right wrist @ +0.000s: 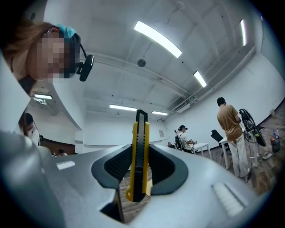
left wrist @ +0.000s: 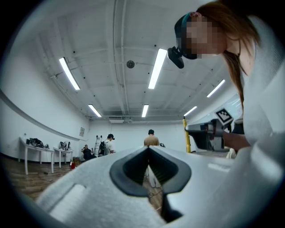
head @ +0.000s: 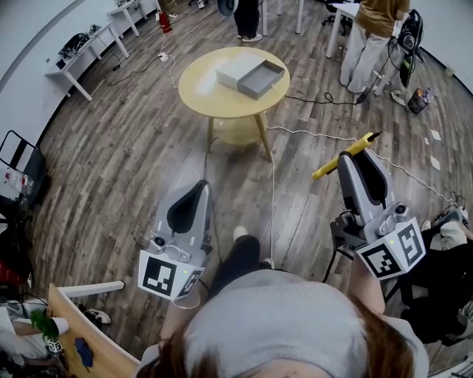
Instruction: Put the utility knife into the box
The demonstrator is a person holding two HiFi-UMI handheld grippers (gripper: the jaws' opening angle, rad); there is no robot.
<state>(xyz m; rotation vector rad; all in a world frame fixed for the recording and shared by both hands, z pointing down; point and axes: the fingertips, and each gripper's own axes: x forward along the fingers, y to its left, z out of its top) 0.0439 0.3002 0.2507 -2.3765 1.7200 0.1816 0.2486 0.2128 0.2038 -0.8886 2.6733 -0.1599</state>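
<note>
- My right tongs (head: 354, 157): clamped on the utility knife (head: 327, 169), held up in the air in front of me, off to my right side.
- Utility knife: yellow body with a black slider strip. The pads pressed on its flat sides near the middle, and both ends stuck out past the jaws. In the right gripper view it stood upright between the pads, dark end on top.
- My left tongs (head: 198, 187): jaws closed, tips meeting, nothing between them. They were held low on my left, well apart from the knife.
- Box (head: 261, 78): grey, shallow and open, with nothing visible in it. It sat on the far part of the round wooden table (head: 211, 100), with a white lid (head: 235, 69) touching its left side. It was ahead of me and well apart from both tongs.
- Floor (head: 126, 162): dark wood planks, with a white cable (head: 310, 133) running past the table's legs.
- Long white desks (head: 77, 55): against the wall on the left, carrying small gear I could not make out.
- Person in a tan top (head: 375, 22): stood beyond the table, on the right.
</note>
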